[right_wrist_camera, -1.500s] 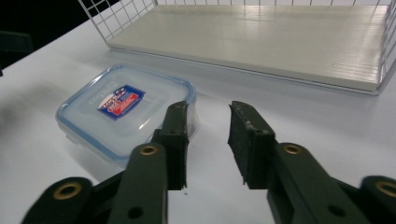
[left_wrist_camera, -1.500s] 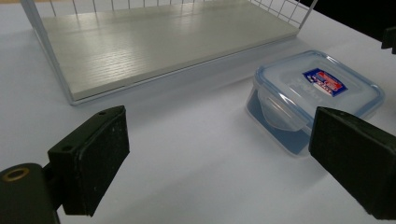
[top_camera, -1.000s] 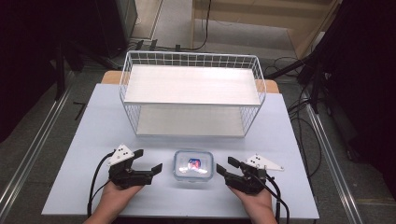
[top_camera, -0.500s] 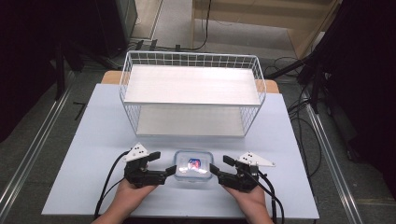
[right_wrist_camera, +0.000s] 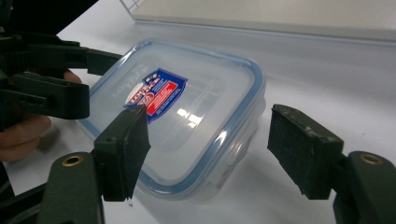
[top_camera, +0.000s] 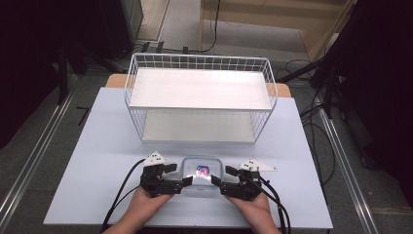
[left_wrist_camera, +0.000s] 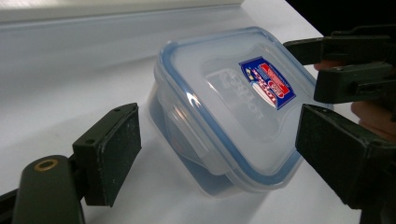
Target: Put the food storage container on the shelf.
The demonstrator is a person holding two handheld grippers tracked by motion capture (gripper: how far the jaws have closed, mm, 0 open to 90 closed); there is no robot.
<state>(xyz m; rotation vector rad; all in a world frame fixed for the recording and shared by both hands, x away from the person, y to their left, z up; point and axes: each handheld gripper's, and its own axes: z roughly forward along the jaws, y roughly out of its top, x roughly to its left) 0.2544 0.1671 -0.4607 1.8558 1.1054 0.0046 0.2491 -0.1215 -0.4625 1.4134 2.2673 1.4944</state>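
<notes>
A clear plastic box with a blue-rimmed lid and a red and blue label (top_camera: 201, 174) sits near the table's front edge. My left gripper (top_camera: 181, 182) is at its left side and my right gripper (top_camera: 217, 182) at its right side, both open. In the left gripper view the box (left_wrist_camera: 229, 93) lies between and just beyond the spread jaws of the left gripper (left_wrist_camera: 226, 156), with the right gripper (left_wrist_camera: 355, 65) behind it. In the right gripper view the box (right_wrist_camera: 187, 107) sits between the spread jaws of the right gripper (right_wrist_camera: 212, 149), with the left gripper (right_wrist_camera: 51, 79) opposite.
A white wire basket rack (top_camera: 199, 68) with a white shelf stands at the back middle of the pale blue table (top_camera: 97, 146). Black cables trail from both grippers toward the front edge. Dark floor and cables surround the table.
Both grippers have moved inward from either side and now flank the box closely. The box has stayed in place.
</notes>
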